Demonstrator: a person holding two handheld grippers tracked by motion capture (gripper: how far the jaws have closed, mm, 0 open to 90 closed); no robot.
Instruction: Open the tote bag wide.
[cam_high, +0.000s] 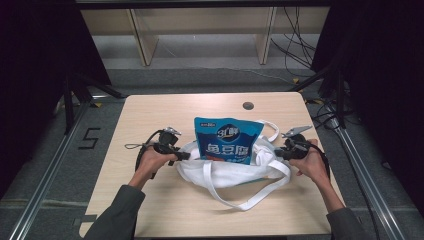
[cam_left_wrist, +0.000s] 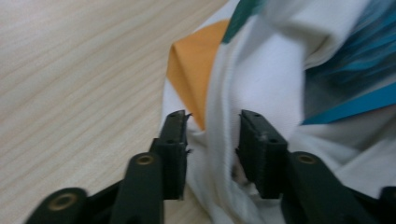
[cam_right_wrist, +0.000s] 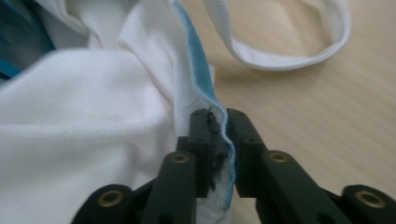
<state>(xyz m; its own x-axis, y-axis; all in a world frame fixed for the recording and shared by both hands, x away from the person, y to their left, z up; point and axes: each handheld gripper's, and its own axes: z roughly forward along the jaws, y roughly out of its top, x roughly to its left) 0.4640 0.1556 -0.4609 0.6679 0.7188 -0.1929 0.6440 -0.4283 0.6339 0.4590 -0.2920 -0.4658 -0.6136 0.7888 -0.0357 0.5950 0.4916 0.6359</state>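
Two grippers are at a white cloth bag (cam_high: 235, 172) that lies in the middle of the wooden table (cam_high: 150, 210). One blue snack packet (cam_high: 227, 141) stands up inside the bag, with its top half sticking out. The bag's long white straps (cam_high: 250, 202) lie loose on the table in front of the bag and behind it.

At the bag's left side is the left gripper (cam_left_wrist: 212, 149). Its jaws are spread apart, and a fold of the bag's white edge sits between them. Only the right-hand jaw seems to touch the cloth, so it is not pinched. An orange patch (cam_left_wrist: 191, 70) on the bag shows just above the jaws.

At the bag's right side is the right gripper (cam_right_wrist: 219, 140). Its jaws are close together and pinch the bag's thin blue-lined edge (cam_right_wrist: 198, 60) between them
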